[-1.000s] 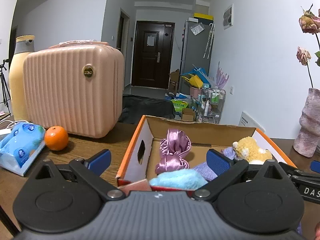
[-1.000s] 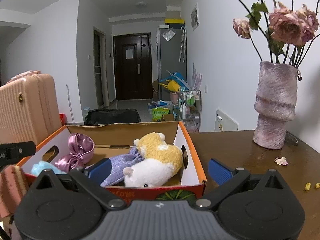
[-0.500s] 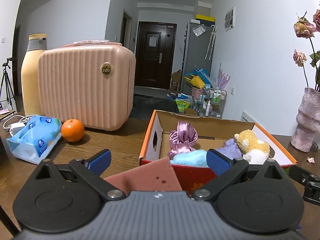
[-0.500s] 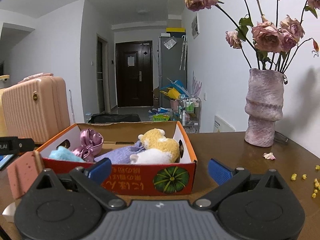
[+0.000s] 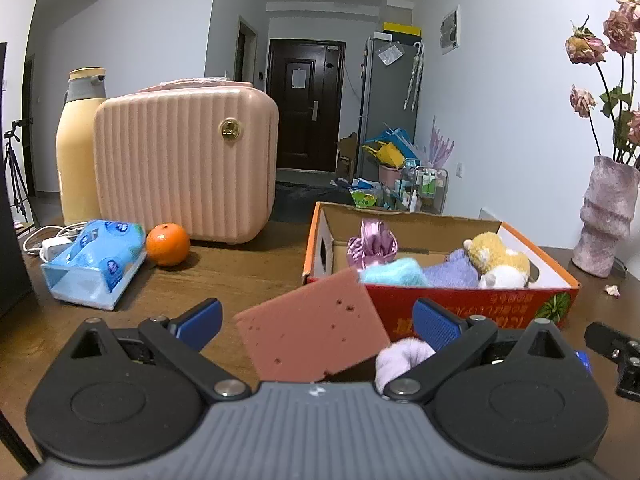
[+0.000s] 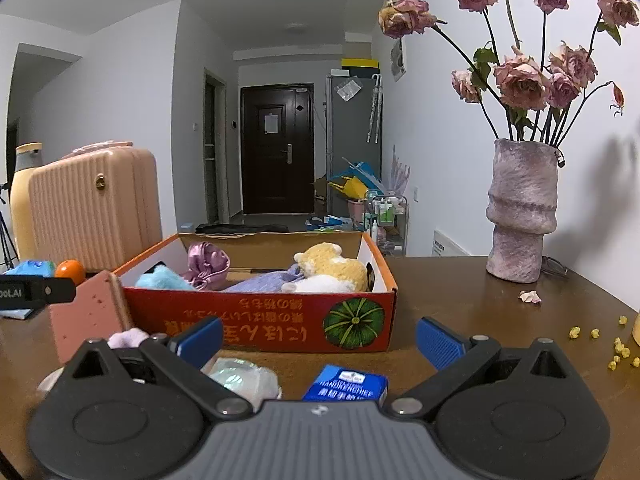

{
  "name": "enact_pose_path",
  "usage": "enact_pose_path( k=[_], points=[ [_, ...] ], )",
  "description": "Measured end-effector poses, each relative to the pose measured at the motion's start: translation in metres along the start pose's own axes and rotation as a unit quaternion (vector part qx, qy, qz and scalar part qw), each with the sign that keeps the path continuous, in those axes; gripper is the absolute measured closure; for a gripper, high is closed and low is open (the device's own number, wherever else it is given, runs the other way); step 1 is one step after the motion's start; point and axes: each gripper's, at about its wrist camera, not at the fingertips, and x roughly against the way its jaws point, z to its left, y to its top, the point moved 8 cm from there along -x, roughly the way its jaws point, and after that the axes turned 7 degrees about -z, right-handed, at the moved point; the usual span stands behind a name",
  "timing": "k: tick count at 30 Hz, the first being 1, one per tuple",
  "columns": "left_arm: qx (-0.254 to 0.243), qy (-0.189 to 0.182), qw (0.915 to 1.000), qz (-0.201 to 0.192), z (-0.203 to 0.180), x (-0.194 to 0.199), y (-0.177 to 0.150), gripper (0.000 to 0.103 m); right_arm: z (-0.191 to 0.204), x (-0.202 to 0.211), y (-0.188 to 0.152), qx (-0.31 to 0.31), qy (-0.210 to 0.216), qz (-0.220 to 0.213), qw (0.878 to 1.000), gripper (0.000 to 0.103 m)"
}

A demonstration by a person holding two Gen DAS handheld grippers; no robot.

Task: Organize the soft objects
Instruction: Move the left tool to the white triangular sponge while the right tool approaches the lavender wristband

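Note:
An open orange-rimmed cardboard box (image 5: pixel 460 304) (image 6: pixel 280 320) stands on the brown table. It holds a yellow-and-white plush toy (image 5: pixel 496 260) (image 6: pixel 332 268), a lilac cloth (image 5: pixel 452 274), a light-blue fluffy piece (image 5: pixel 394 274) (image 6: pixel 162 280) and a shiny purple pouch (image 5: pixel 372 242) (image 6: pixel 208 262). A pink sponge (image 5: pixel 316 336) (image 6: pixel 86 320) leans in front of the box, between my left gripper's (image 5: pixel 316 322) open fingers, untouched. A small lilac fluffy thing (image 5: pixel 402 358) (image 6: pixel 128 338) lies beside it. My right gripper (image 6: pixel 318 338) stands open before the box, above a blue handkerchief pack (image 6: pixel 346 384) and a clear-wrapped packet (image 6: pixel 244 378).
A pink ribbed case (image 5: pixel 188 164), a yellow flask (image 5: pixel 78 148), an orange (image 5: pixel 167 244) and a blue tissue pack (image 5: pixel 94 264) stand to the left. A grey-pink vase (image 6: pixel 520 212) of dried roses stands at the right, with petals and yellow crumbs (image 6: pixel 616 344) on the table.
Both grippers have drawn back from the box toward the table's near edge. The pink sponge, the lilac fluffy thing, the handkerchief pack and the wrapped packet have come into view.

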Motion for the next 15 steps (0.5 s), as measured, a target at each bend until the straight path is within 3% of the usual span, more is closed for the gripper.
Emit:
enact_pose_path(
  k=[15],
  points=[
    [-0.027,-0.022,0.9988,0.033,0.014,0.038,-0.027,0.000,0.007,0.044,-0.015,0.002,0.007,0.004,1.000,0.000]
  ],
)
